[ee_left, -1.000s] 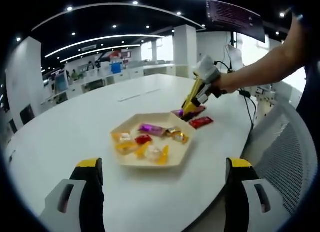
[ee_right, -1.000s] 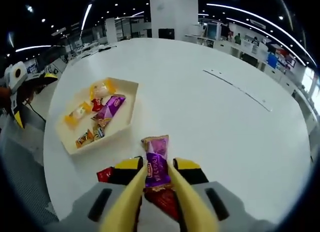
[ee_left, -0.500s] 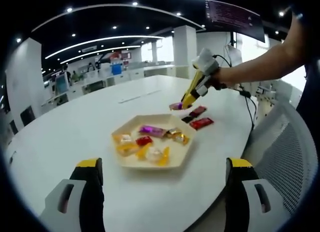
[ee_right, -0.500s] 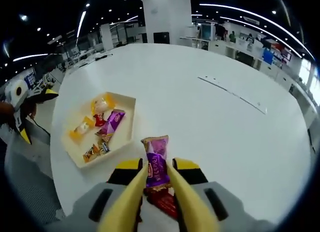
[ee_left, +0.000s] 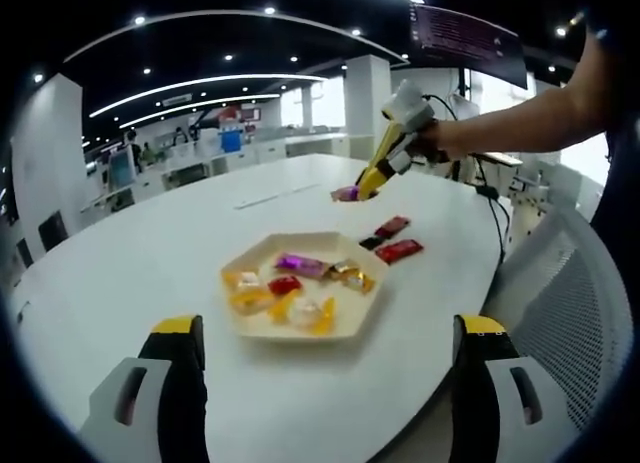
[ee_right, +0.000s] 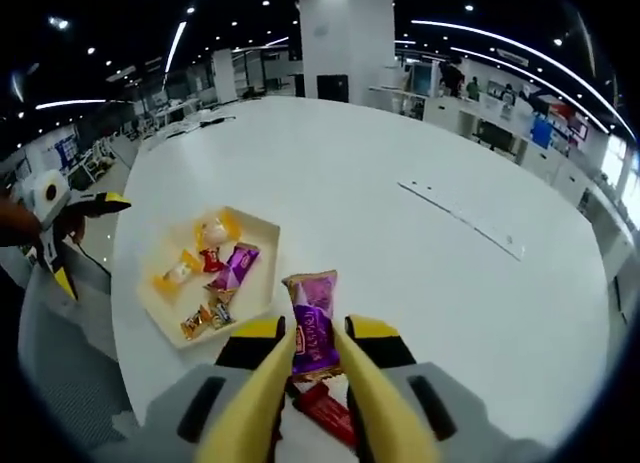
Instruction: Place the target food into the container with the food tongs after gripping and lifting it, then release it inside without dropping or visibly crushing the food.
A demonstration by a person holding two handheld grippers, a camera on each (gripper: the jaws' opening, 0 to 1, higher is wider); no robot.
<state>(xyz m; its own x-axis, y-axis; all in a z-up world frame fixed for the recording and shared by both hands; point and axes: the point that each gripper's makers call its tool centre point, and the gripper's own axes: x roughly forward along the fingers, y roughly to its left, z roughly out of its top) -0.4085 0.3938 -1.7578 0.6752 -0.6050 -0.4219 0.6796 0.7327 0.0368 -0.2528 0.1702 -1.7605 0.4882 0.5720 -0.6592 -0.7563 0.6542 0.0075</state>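
Desk (ee_right: 400, 143) surface, white and rounded, spreads wide through the upper half of the right gripper view, with bare room toward the upper right and its near edge curving down the left side beside a mesh chair (ee_right: 60, 363). In the left gripper view the desk's edge runs across the lower right, just beyond the left tool (ee_left: 325, 393), whose two yellow-tipped jaws stand far apart with nothing between them.

The right tool (ee_right: 310, 358) carries yellow food tongs (ee_right: 345, 403) clenched on a purple wrapped candy (ee_right: 312, 318), which is lifted above the desk; in the left gripper view this right tool (ee_left: 365, 188) sits in the upper middle of the frame, held by a hand (ee_left: 445, 143), with the purple candy (ee_left: 345, 194) at the tong tips.

The hexagonal tray (ee_left: 345, 328) rests at centre frame, holding orange, red and purple sweets. Two red wrapped candies (ee_left: 398, 249) lie on the desk just right of the tray.
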